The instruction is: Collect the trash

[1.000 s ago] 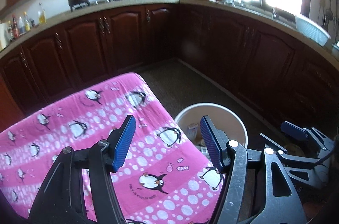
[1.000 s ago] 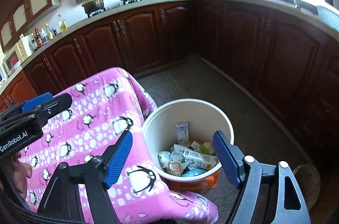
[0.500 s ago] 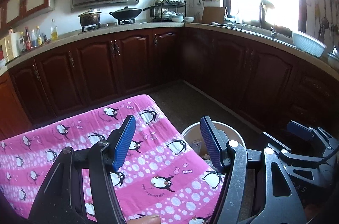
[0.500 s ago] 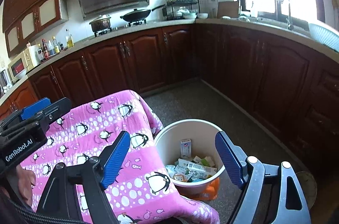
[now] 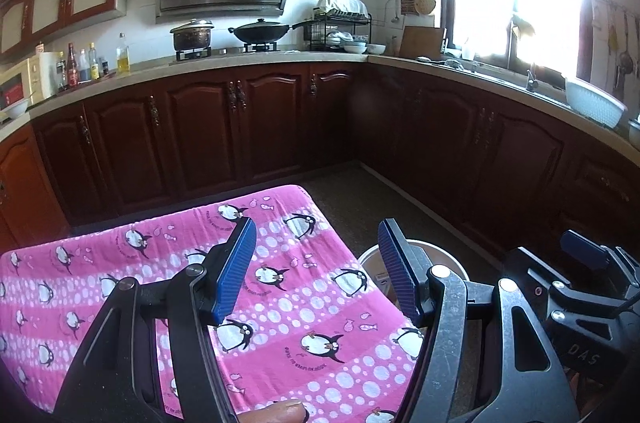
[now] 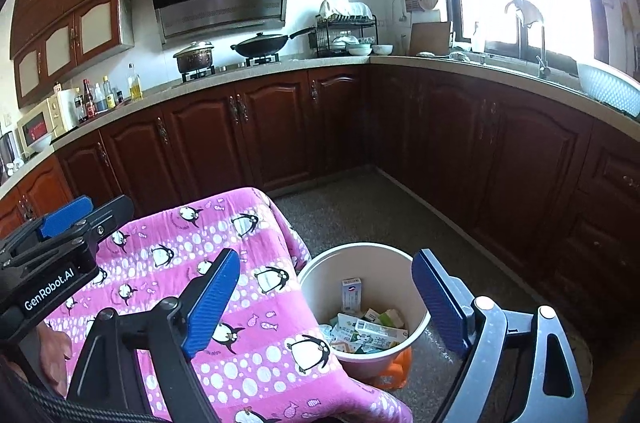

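A white bin (image 6: 316, 283) stands on the floor to the right of a table under a pink penguin cloth (image 6: 256, 307). Several cartons and wrappers (image 6: 366, 327) lie in the bin. My right gripper (image 6: 326, 297) is open and empty, held above the bin and the cloth's edge. My left gripper (image 5: 316, 271) is open and empty above the cloth (image 5: 296, 323); the bin's rim (image 5: 440, 255) shows just behind its right finger. The right gripper's body (image 5: 580, 287) shows at the right of the left wrist view, and the left gripper's body (image 6: 52, 263) at the left of the right wrist view.
Dark wooden cabinets (image 6: 280, 135) run along the back and right under a stone counter. A pot (image 6: 195, 57), a wok (image 6: 260, 47), a dish rack (image 6: 346, 31) and bottles (image 6: 108, 95) stand on it. An orange object (image 6: 394, 369) lies at the bin's base.
Both grippers have risen and tilted up, so more wall, hood and upper cabinets show. The bin and cloth sit lower in both views. Both grippers stayed open.
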Motion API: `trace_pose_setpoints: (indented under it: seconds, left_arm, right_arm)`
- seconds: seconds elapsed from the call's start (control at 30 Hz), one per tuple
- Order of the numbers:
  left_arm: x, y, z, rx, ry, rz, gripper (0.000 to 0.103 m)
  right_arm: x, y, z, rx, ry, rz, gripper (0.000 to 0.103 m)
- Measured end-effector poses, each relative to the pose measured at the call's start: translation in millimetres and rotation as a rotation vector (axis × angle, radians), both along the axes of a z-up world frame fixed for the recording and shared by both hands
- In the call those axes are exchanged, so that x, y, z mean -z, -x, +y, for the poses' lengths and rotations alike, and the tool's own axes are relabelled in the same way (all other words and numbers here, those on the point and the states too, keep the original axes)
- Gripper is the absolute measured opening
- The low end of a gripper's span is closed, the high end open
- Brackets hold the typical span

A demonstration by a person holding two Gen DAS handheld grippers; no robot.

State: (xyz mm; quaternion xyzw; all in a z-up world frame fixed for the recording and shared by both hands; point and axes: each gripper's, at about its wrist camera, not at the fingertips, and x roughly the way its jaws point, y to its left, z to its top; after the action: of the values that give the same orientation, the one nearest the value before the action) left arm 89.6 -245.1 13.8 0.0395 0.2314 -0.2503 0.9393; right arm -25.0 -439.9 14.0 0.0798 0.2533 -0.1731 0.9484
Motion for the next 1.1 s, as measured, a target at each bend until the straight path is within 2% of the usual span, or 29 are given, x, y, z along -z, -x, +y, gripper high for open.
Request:
trace_pose_setpoints:
  seconds: [0.3,1.1]
  left_arm:
    - [-1.9,-0.2,2.2,-0.015,-0.001,-0.009,0.062]
    - [0.7,-4.0,1.8,-0.050,-0.026,-0.002,0.062]
  right_arm:
    - [-5.2,1.9,2.2,0.008,0.007,-0.026,0.087]
    - [-9.3,-7.3,7.9,-0.005,0.016,-0.026,0.089]
